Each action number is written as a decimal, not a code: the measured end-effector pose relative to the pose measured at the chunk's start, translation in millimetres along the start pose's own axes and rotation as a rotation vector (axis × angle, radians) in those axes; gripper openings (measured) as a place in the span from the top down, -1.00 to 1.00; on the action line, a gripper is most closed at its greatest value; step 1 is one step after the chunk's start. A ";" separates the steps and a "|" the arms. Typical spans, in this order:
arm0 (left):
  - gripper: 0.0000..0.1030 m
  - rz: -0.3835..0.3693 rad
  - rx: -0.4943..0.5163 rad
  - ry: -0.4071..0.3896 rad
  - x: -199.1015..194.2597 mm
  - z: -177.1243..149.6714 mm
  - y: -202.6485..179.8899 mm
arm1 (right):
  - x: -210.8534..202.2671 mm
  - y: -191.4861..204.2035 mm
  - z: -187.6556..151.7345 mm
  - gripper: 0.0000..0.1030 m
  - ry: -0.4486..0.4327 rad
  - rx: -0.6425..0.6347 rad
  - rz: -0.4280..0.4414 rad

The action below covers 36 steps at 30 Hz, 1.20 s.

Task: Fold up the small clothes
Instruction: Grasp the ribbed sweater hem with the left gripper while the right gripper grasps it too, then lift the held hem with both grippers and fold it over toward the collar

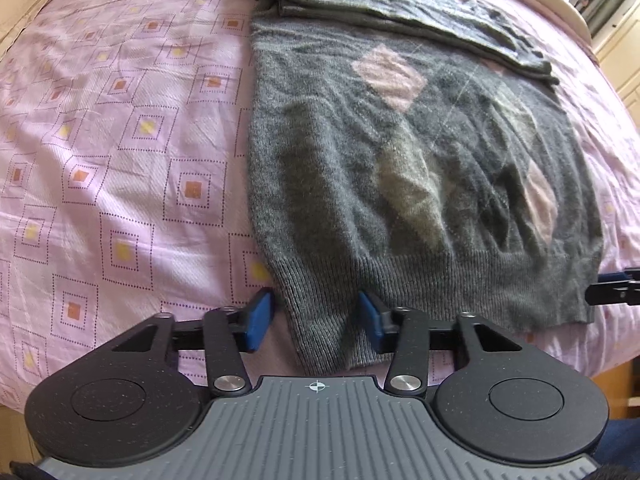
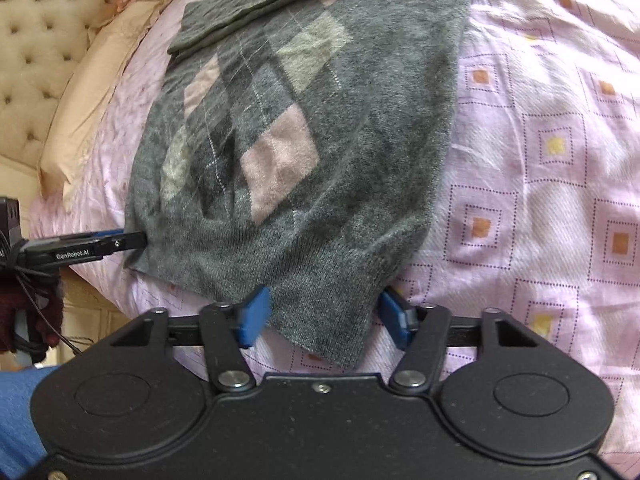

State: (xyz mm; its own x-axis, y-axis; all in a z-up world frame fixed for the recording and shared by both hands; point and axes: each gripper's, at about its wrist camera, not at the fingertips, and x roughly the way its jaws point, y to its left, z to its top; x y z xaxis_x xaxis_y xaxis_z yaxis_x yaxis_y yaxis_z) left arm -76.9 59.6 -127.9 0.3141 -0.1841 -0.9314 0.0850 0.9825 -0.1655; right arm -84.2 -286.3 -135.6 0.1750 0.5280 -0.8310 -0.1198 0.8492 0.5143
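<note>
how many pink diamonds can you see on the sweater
2 pink diamonds on the sweater: one up near the folded-over sleeves, one lower toward the hem. More may be hidden under the fold.

Black left claw (image 1: pixel 316 320) and right claw (image 2: pixel 324 318), blue pads (image 1: pixel 256 318), silver pivot screws (image 2: pixel 236 379).

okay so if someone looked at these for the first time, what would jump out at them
A grey argyle sweater with pink diamonds lies flat on the pink patterned bedsheet, sleeves folded across its top. The left tool and right tool each straddle a bottom hem corner, open.
</note>
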 end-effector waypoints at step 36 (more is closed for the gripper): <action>0.92 -0.200 -0.099 -0.469 -69.7 220.5 -10.1 | -87.2 -5.8 216.0 0.78 -0.548 0.152 0.088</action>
State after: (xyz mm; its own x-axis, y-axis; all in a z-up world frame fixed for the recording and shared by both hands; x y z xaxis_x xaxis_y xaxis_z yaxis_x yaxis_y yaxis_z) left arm 108.9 56.5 10.2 0.6928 -0.3387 -0.6366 0.1038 0.9205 -0.3768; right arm 112.3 -335.2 -20.4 0.6561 0.4904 -0.5736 -0.0222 0.7722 0.6349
